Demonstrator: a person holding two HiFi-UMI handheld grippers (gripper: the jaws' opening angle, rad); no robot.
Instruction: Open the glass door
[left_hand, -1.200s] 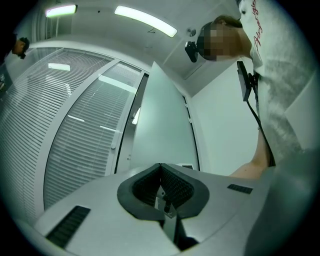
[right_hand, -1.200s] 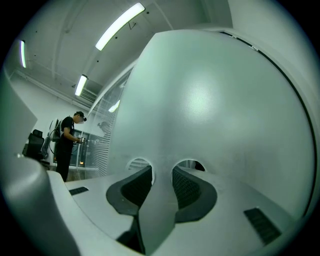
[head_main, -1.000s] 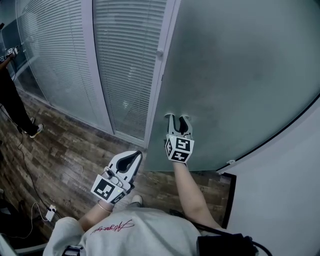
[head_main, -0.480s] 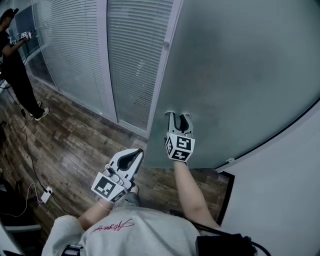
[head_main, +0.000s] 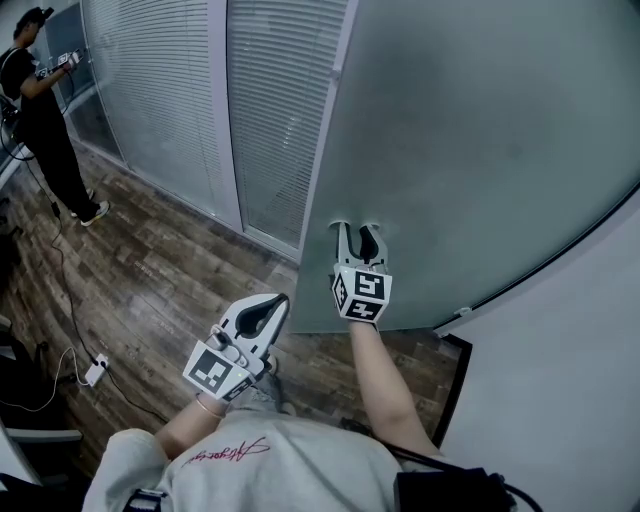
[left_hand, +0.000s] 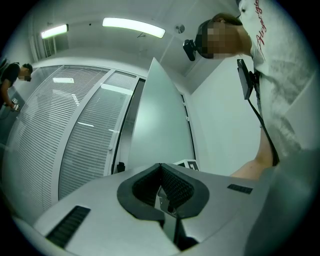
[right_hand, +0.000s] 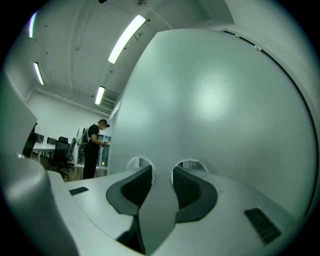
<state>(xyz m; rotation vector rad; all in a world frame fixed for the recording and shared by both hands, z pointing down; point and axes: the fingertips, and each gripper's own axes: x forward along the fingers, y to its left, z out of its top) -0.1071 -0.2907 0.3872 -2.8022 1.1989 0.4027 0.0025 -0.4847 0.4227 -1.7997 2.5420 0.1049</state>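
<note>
**Glass door gripped at its two round holes; left gripper idle**

Surroundings: left of the glass door (head_main: 480, 150) runs a glazed partition (head_main: 280, 110) backed with fine horizontal blinds and divided by pale upright posts. Further left of the door, well apart from it, another person (head_main: 45, 110) stands on the dark wood-plank floor (head_main: 150, 290). A cable and plug block (head_main: 96, 370) lie there too. A plain white wall (head_main: 570, 380) closes in to the right of the door.

Materials: the door is a flat, frosted, grey-green pane, smooth and unframed, with a straight free edge on its left.

Grippers: the right gripper (head_main: 357, 232) is at the door near that edge. Its ribbed black pads (right_hand: 140, 182) reach into two round holes (right_hand: 192, 164) and clamp the glass strip between them. The left gripper (head_main: 283, 297) is below and left of the door, off the glass, with its jaws clenched and nothing between them.

Room: open floor lies left of the door.
</note>
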